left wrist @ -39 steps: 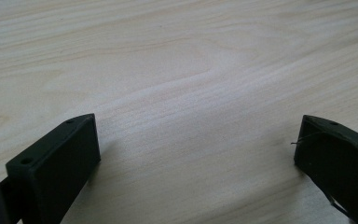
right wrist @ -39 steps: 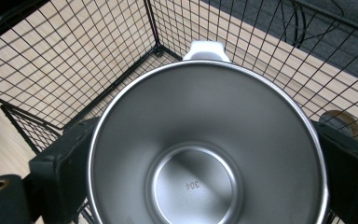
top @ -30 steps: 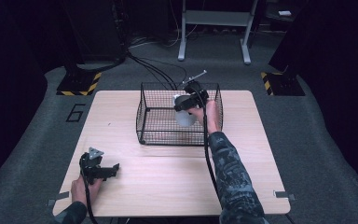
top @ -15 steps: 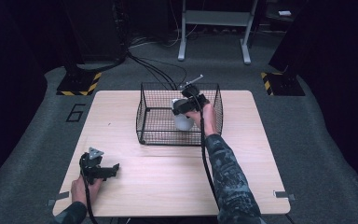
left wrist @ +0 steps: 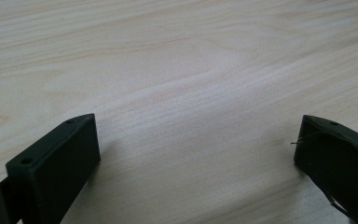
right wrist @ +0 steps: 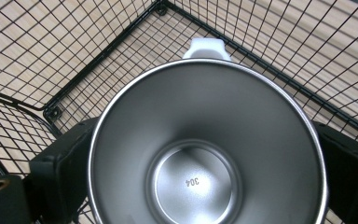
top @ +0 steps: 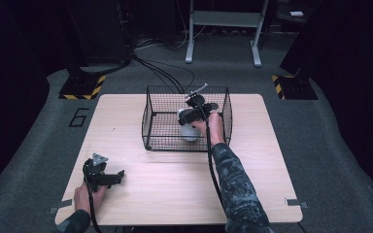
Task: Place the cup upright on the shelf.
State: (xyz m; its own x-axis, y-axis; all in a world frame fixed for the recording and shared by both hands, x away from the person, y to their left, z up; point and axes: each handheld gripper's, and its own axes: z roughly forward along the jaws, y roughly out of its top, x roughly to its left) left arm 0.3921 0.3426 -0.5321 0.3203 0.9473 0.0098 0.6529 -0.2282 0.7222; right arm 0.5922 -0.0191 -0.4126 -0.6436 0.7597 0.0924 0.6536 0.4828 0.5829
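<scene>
A black wire basket (top: 150,114) stands on the far middle of the wooden table (top: 272,160). My right gripper (top: 190,119) reaches down into it, shut on a steel cup (top: 190,132) with a white handle. In the right gripper view the cup (right wrist: 205,149) is upright between both jaws, its white handle (right wrist: 206,48) pointing toward a basket (right wrist: 56,56) corner; I cannot tell whether its base touches the floor. My left gripper (top: 114,177) rests at the near left of the table, open. In the left gripper view nothing lies between its spread jaws above bare wood (left wrist: 191,93).
Black cables (top: 160,73) run over the grey floor behind the table. A metal stand (top: 223,29) and two hazard-striped bases (top: 82,87) lie beyond the far edge. Bare wood stretches in front of the basket and to the right.
My right gripper has carried the cup down and a little leftward into the basket. The left gripper has not moved.
</scene>
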